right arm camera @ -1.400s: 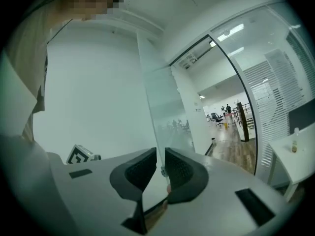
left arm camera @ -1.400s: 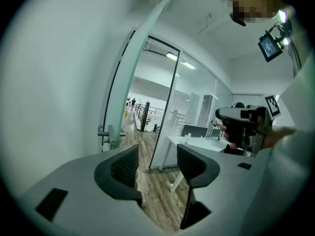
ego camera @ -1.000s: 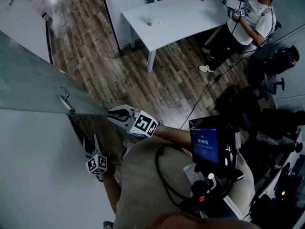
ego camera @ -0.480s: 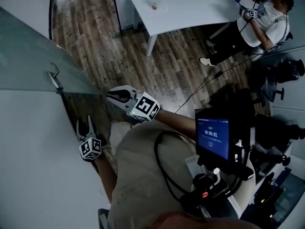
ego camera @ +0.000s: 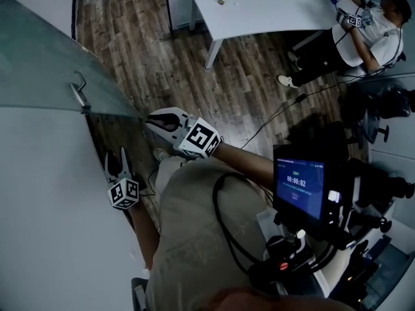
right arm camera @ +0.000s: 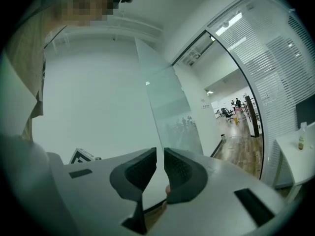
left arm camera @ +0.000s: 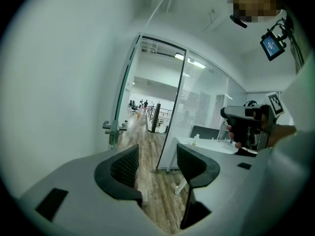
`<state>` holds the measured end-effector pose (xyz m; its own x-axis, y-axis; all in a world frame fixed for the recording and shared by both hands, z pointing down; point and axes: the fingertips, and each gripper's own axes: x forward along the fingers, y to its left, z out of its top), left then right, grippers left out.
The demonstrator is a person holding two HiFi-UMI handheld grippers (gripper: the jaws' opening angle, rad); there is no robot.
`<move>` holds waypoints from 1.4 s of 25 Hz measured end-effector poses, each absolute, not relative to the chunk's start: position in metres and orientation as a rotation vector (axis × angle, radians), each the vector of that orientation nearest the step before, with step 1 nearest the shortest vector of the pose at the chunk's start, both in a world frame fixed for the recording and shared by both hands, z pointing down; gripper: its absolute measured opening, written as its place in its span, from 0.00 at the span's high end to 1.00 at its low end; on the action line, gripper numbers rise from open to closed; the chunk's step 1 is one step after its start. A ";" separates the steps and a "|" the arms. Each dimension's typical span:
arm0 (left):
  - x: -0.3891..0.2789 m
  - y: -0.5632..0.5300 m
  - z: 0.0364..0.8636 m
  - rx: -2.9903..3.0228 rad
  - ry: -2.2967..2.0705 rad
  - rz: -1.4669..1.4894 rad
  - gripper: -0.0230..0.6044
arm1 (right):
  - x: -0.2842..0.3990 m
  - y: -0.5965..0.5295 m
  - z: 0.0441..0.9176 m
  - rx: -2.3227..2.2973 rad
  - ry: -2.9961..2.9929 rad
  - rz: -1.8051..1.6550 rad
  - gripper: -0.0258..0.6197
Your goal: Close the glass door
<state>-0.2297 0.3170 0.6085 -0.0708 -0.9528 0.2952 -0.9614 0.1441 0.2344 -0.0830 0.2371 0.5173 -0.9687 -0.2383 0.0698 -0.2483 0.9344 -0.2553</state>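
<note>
Glass door (ego camera: pixel 39 70): was seen standing open at the left of the head view, over the wooden floor (ego camera: pixel 149 44), with its handle (ego camera: pixel 78 91) near the free edge.
Right gripper (ego camera: pixel 159 118): was held at that free edge. Its fingers (right arm camera: pixel 182 173) were pinched onto the glass from both sides.
Left gripper (ego camera: pixel 115 162): was held lower, beside the white wall (ego camera: pixel 39 225). Its fingers (left arm camera: pixel 123 168) were spread, and only floor was seen between them.
Counter (ego camera: pixel 272 5): was seen well apart from the door.

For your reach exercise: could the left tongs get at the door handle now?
Probably yes: the left tongs stand open and empty, and the door handle lies ahead with nothing in between.
</note>
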 end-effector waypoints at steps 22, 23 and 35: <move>-0.342 0.323 0.602 1.857 -2.018 0.020 0.54 | -0.213 0.240 0.505 0.377 -3.027 0.369 0.89; -0.347 0.324 0.603 1.861 -2.016 0.019 0.54 | -0.218 0.240 0.506 0.382 -3.026 0.364 0.89; -0.409 0.329 0.617 1.920 -1.987 0.041 0.54 | -0.274 0.246 0.519 0.450 -3.031 0.331 0.89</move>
<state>-0.4087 0.3288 0.6167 0.0025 -0.9584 0.2855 -0.9694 0.0678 0.2359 -0.2744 0.2464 0.5186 -0.9557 -0.2805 0.0895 -0.2932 0.9344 -0.2022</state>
